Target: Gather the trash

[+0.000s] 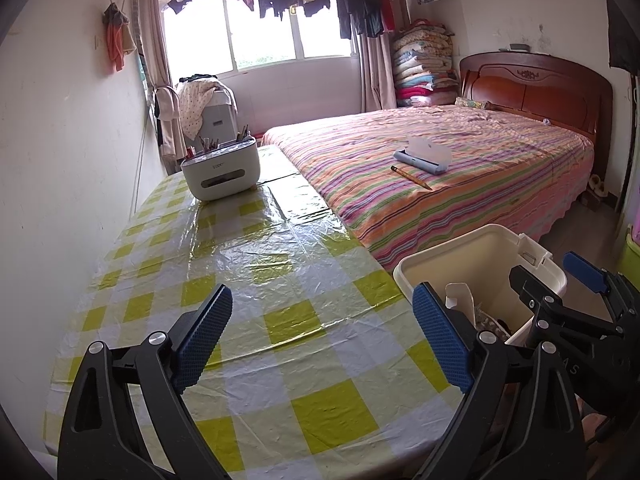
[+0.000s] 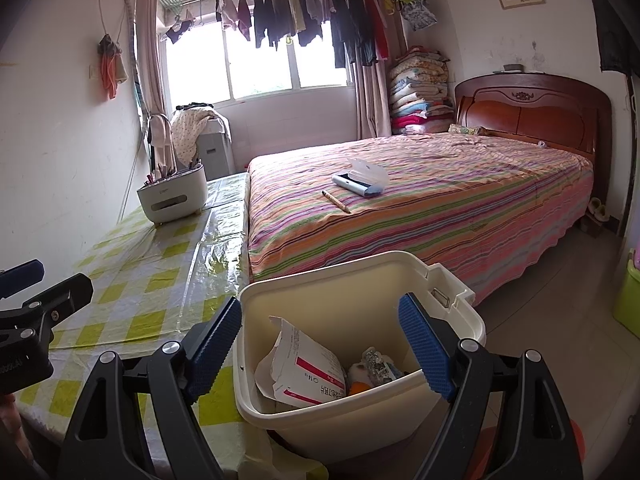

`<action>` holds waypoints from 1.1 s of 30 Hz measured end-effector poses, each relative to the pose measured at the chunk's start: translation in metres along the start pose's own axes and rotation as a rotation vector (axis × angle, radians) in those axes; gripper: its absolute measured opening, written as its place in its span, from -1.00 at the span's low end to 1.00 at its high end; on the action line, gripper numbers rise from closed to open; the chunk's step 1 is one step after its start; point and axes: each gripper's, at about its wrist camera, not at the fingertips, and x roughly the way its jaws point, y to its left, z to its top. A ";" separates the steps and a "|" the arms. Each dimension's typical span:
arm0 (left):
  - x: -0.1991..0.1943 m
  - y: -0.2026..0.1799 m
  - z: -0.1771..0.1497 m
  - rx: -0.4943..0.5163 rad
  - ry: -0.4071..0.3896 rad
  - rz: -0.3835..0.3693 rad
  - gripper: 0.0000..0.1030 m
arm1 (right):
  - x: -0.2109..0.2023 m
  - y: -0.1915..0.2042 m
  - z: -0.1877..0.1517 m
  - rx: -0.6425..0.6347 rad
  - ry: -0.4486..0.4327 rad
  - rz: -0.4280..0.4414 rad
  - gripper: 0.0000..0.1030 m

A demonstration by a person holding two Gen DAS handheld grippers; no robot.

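Nearest the lens, the left gripper [image 1: 322, 340] is hovering over the checked worktop [image 1: 256, 264] with its blue-padded fingers [image 1: 204, 336] standing wide apart and gripping nothing. Beside it, the right gripper [image 2: 320, 344] is hanging above the cream trash bin [image 2: 452, 288], its fingers [image 2: 426, 348] likewise spread wide with nothing clamped between them; one pad is showing in front of the bin's near left rim and the other over its right side, though whether either is touching the plastic cannot be told. Filling the far half of the room, the bed [image 2: 460, 200] is lying under a striped cover, its edge running just beside the worktop. That worktop is wearing a glossy yellow-and-white plastic sheet and is carrying a white organiser box [image 1: 220, 172] near its far end, well apart from both grippers. At the worktop's near right corner, the trash bin is standing open, just beside the table edge and between it and the bed. Inside it, a torn white-and-pink carton [image 2: 304, 368] is leaning against the left wall, with small crumpled scraps [image 2: 372, 368] sitting next to it at the bottom. On the bed cover, an open blue case [image 2: 360, 180] is resting near the middle, and a pencil [image 2: 336, 201] is lying just in front of it.
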 end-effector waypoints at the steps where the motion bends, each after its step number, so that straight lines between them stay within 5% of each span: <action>1: 0.000 0.000 0.000 0.001 -0.002 0.000 0.75 | 0.000 0.000 0.000 0.000 0.000 0.000 0.52; 33: -0.024 0.003 0.004 -0.012 -0.124 -0.010 0.78 | 0.000 0.000 0.000 -0.003 0.001 0.001 0.53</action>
